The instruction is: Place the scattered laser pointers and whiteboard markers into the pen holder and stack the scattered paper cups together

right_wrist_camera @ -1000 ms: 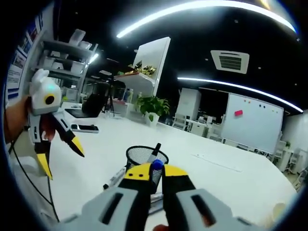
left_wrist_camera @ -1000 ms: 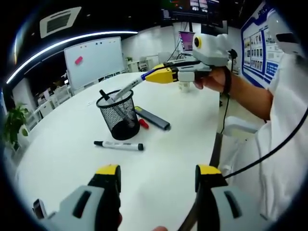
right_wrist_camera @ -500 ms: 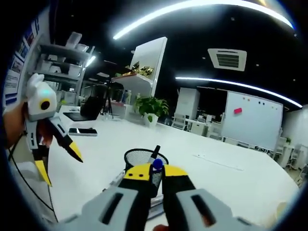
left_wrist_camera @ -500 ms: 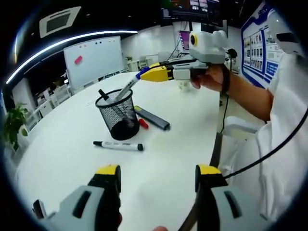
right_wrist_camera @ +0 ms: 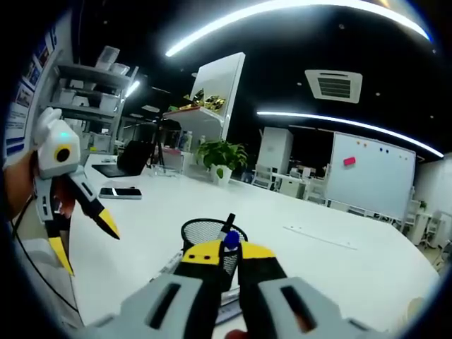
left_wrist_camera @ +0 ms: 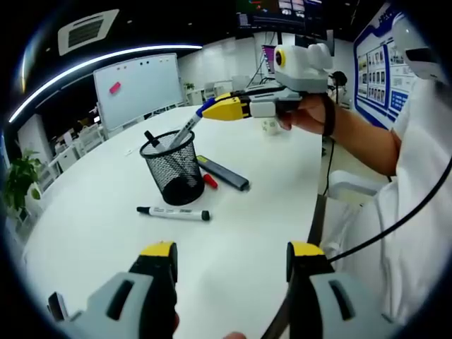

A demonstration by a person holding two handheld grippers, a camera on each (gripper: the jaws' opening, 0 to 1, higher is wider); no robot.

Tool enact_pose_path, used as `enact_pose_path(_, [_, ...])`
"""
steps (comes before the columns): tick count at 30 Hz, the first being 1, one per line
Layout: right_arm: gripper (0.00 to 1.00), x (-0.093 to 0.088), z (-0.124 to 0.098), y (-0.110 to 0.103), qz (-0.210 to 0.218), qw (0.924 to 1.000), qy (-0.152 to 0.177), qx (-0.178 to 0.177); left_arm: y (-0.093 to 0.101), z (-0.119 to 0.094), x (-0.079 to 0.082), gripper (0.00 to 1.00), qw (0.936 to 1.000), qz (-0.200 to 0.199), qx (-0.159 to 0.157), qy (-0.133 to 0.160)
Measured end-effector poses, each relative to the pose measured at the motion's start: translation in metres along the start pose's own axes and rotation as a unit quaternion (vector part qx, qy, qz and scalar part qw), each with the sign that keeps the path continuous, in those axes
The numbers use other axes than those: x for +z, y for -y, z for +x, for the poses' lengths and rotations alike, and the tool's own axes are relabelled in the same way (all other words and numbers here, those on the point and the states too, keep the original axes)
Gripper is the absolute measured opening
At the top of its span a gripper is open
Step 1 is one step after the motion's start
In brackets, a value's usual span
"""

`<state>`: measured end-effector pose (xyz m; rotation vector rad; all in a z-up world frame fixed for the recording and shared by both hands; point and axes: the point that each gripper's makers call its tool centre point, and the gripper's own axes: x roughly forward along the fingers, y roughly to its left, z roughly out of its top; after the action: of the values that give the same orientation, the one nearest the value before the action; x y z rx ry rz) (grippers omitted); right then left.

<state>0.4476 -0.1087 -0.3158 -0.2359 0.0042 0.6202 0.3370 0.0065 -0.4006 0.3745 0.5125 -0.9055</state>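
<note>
A black mesh pen holder [left_wrist_camera: 173,169] stands on the white table [left_wrist_camera: 106,233] with a black marker [left_wrist_camera: 151,138] upright in it. My right gripper [left_wrist_camera: 210,110] hangs above the holder's rim, shut on a blue-capped whiteboard marker [left_wrist_camera: 188,128] whose lower end dips into the holder. In the right gripper view the marker's blue cap [right_wrist_camera: 229,241] shows between the closed jaws of the right gripper [right_wrist_camera: 228,252], over the holder [right_wrist_camera: 203,232]. Another marker [left_wrist_camera: 174,212], a dark laser pointer [left_wrist_camera: 224,173] and a red piece [left_wrist_camera: 210,181] lie beside the holder. My left gripper [left_wrist_camera: 232,251] stands open near the table edge, also seen as the left gripper [right_wrist_camera: 85,240].
A paper cup [left_wrist_camera: 270,126] stands further back on the table. A phone [right_wrist_camera: 120,192] and a laptop [right_wrist_camera: 116,164] lie at the far side. The table edge [left_wrist_camera: 314,219] and a person's sleeve [left_wrist_camera: 417,191] are on the right. A whiteboard [left_wrist_camera: 136,86] stands behind.
The right gripper with the blue-capped marker has shifted slightly further over the holder. The left gripper has stayed open and still.
</note>
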Motion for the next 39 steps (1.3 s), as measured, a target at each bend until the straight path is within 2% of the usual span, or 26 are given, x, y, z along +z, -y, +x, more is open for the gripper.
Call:
enact_pose_path(19, [0.08, 0.003, 0.009, -0.002, 0.006, 1.0, -0.002, 0.005, -0.002, -0.001, -0.001, 0.64, 1.0, -0.002, 0.003, 0.0])
enact_pose_path(20, [0.04, 0.003, 0.01, -0.003, 0.006, 1.0, -0.004, 0.006, -0.002, -0.001, -0.001, 0.64, 1.0, -0.003, 0.003, 0.0])
enact_pose_path(22, [0.02, 0.004, 0.01, -0.002, 0.004, 1.0, -0.003, 0.003, -0.002, -0.001, -0.001, 0.64, 1.0, -0.003, 0.004, 0.0])
enact_pose_path(39, [0.02, 0.001, 0.013, 0.001, 0.009, 0.9999, -0.012, 0.003, -0.005, -0.002, -0.001, 0.64, 1.0, -0.001, 0.006, 0.0])
